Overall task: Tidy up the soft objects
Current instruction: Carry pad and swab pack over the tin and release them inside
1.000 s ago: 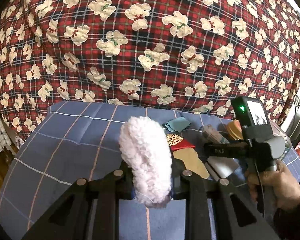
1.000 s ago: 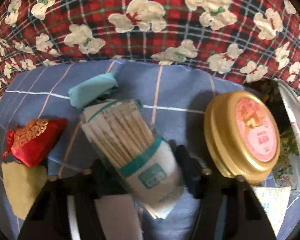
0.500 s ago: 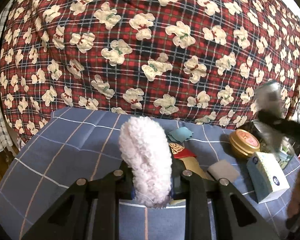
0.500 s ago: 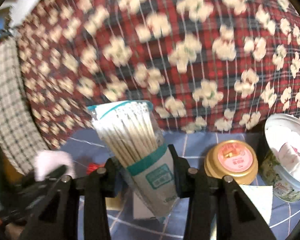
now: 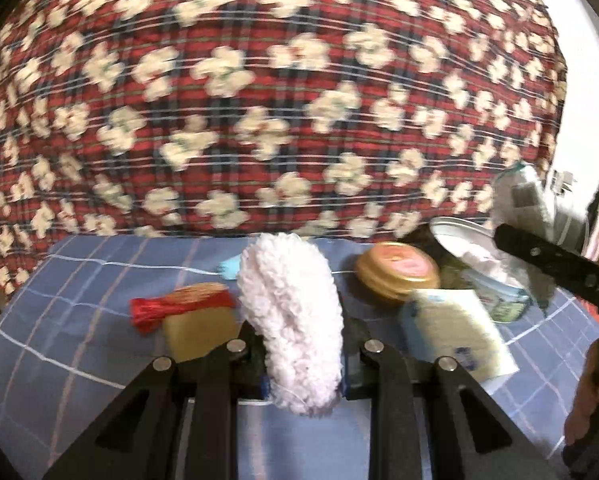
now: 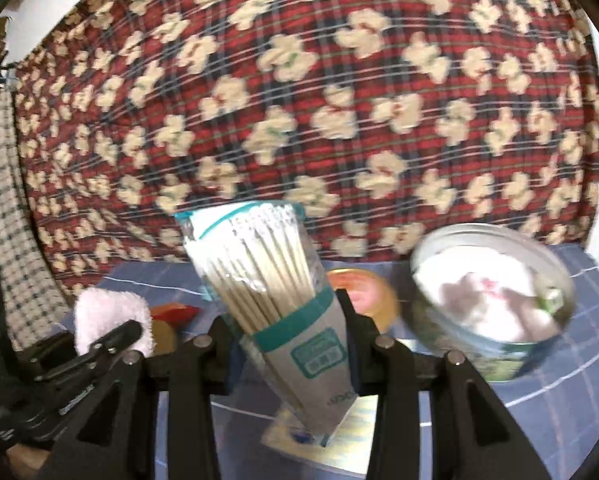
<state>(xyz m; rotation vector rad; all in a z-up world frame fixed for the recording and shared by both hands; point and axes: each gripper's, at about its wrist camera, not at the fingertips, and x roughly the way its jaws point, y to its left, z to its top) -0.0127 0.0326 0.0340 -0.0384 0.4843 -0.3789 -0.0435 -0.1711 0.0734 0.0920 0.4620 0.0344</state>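
We have both tongs loaded and lifted clear of the blue checked sheet [image 5: 79, 312]. The left tongs [image 5: 302, 364] are clenched on the fluffy white pad [image 5: 291, 320], which stands upright between the fingers; the right tongs [image 6: 287, 344] are clenched on the packet of cotton swabs [image 6: 271, 292], tilted a little to the left. In the right wrist view the open round tin [image 6: 495, 356] sits just right of the packet, with white stuff already inside — we judge it the likely place for soft things, though the task does not name one.

To do this step well, we would bring one load at a time over the tin's mouth, lower it until it is inside the rim, and only then ease the tongs apart. The pad is springy and may cling to a finger, so a slow release suits it. The packet is long and could tip the tin if it leans on the rim.

Room is tight on the right: the gold-lidded jar [image 5: 397, 272] sits just beside the tin, and the pale box [image 5: 455, 332] lies near in front of them. The red pouch [image 5: 179, 306] and tan piece [image 5: 199, 330] sit to the left — beyond them the sheet is bare. The red plaid quilt [image 5: 259, 100] rises behind, closing the far edge. With the two tongs near each other, we should keep them from crossing.
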